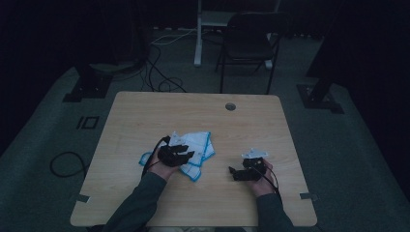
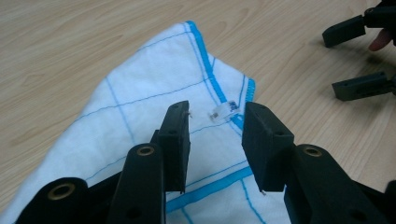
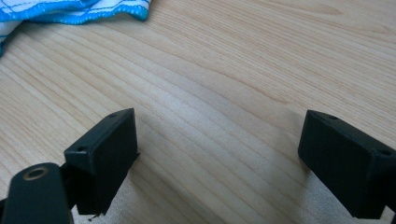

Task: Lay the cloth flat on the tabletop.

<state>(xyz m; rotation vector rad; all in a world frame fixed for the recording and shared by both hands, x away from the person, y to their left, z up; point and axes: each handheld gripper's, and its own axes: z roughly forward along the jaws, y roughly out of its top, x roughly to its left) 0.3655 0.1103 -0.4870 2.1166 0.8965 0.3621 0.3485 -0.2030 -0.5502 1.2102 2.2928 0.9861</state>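
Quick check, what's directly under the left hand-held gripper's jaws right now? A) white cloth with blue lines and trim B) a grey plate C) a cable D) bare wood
A: in the left gripper view the left hand-held gripper stands with its jaws apart over the white cloth, whose blue-stitched edge and small label lie in the gap between them; neither jaw presses on it.

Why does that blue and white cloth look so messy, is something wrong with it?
Nothing looks damaged. The cloth just lies crumpled and unevenly folded on the table, its blue-edged layers askew under the open left gripper.
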